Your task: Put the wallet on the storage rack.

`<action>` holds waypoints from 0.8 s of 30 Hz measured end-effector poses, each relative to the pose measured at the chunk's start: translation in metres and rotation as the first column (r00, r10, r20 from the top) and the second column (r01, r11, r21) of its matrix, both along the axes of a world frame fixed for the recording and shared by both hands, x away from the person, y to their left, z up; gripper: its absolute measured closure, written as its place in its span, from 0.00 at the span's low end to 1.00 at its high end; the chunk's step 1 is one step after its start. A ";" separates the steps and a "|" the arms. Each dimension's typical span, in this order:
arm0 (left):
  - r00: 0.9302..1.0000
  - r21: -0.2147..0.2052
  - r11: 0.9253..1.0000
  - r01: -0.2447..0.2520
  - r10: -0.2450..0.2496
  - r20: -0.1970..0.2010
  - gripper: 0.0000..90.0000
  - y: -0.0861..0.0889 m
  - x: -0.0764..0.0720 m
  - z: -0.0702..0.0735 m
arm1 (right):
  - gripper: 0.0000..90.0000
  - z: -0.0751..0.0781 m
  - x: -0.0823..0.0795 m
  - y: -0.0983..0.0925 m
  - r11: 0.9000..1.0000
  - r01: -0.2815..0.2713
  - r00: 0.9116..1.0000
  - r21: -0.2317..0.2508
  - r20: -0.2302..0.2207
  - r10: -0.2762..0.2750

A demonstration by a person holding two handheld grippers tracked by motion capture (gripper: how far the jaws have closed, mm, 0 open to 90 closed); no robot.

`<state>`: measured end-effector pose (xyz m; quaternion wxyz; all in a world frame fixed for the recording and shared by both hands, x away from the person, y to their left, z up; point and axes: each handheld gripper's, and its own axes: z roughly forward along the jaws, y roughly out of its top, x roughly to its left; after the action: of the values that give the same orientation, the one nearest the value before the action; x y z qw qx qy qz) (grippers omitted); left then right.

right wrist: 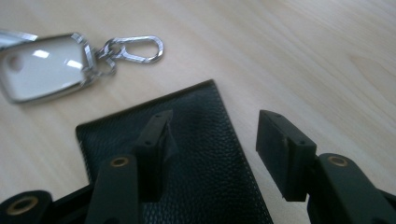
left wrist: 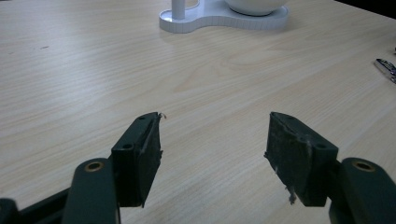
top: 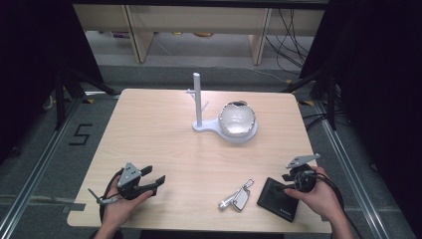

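Fingers of right gripper [right wrist: 212, 154] wide apart, empty, above black wallet [right wrist: 201, 154]; left gripper [left wrist: 215, 158] likewise over bare table [left wrist: 93, 70].

Both hands low at the near edge, left tongs [top: 152, 180] and right tongs [top: 290, 180] gaping, empty.

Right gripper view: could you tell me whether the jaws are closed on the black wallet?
No, the right hand-held gripper stands open above the black wallet, its jaws apart and gripping nothing.

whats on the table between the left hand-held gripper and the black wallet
The key fob with its metal clip lies between the left hand-held gripper and the black wallet, seen in the high view.
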<state>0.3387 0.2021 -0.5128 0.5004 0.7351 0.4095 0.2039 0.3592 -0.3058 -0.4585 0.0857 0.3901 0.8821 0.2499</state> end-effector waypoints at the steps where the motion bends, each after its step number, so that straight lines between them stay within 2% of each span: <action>1: 1.000 0.006 1.000 0.001 -0.001 0.000 0.39 -0.001 0.001 0.000 | 0.52 0.000 0.001 0.002 1.000 -0.029 1.000 -0.010 -0.008 0.029; 2: 1.000 0.002 1.000 0.008 -0.008 0.002 0.39 -0.003 0.002 0.001 | 0.51 0.002 0.002 0.003 0.996 -0.068 0.997 -0.050 -0.030 0.067; 3: 1.000 0.002 1.000 0.008 -0.008 0.002 0.39 -0.003 0.002 0.001 | 0.50 0.003 0.003 0.004 0.992 -0.110 0.993 -0.060 -0.047 0.107; 4: 1.000 0.005 1.000 0.011 -0.011 0.003 0.39 -0.004 0.003 0.001 | 0.50 0.003 0.003 0.004 0.992 -0.110 0.993 -0.060 -0.047 0.107; 5: 1.000 0.006 1.000 0.015 -0.015 0.003 0.39 -0.006 0.003 0.002 | 0.50 0.004 0.006 0.005 0.983 -0.160 0.985 -0.086 -0.075 0.154; 6: 1.000 0.006 1.000 0.023 -0.023 0.002 0.39 -0.007 0.004 0.003 | 0.50 0.004 0.006 0.005 0.983 -0.160 0.985 -0.086 -0.075 0.154; 10: 0.999 0.008 0.999 0.049 -0.049 -0.001 0.39 -0.017 0.008 0.006 | 0.49 0.005 0.012 0.009 0.966 -0.222 0.970 -0.133 -0.132 0.205; 11: 0.999 0.008 0.999 0.049 -0.049 -0.001 0.39 -0.017 0.008 0.006 | 0.49 0.005 0.012 0.009 0.966 -0.222 0.970 -0.133 -0.132 0.205; 12: 0.998 0.004 0.998 0.064 -0.064 -0.001 0.39 -0.021 0.010 0.005 | 0.48 0.006 0.015 0.011 0.956 -0.254 0.961 -0.149 -0.147 0.233; 13: 0.998 0.004 0.998 0.064 -0.064 -0.001 0.39 -0.021 0.010 0.005 | 0.48 0.006 0.015 0.011 0.956 -0.254 0.961 -0.149 -0.147 0.233; 16: 0.996 -0.005 0.996 0.086 -0.086 -0.003 0.39 -0.026 0.011 0.005 | 0.47 0.007 0.023 0.014 0.942 -0.287 0.949 -0.172 -0.182 0.256; 18: 0.996 0.000 0.996 0.085 -0.085 -0.003 0.39 -0.027 0.010 0.005 | 0.47 0.008 0.026 0.014 0.940 -0.288 0.949 -0.181 -0.187 0.255; 19: 0.996 0.007 0.996 0.088 -0.088 -0.002 0.39 -0.028 0.010 0.005 | 0.46 0.010 0.030 0.016 0.933 -0.306 0.943 -0.190 -0.199 0.268; 21: 0.996 0.010 0.996 0.086 -0.086 -0.005 0.39 -0.028 0.010 0.005 | 0.46 0.011 0.031 0.017 0.936 -0.298 0.944 -0.188 -0.203 0.260; 24: 0.996 -0.009 0.996 0.090 -0.090 -0.001 0.39 -0.027 0.009 0.005 | 0.46 0.012 0.036 0.017 0.935 -0.302 0.941 -0.185 -0.214 0.261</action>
<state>0.3482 0.1746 -0.5074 0.5120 0.7506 0.3772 0.1792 0.3954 -0.2889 -0.4464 0.0080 0.2693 0.9549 0.1251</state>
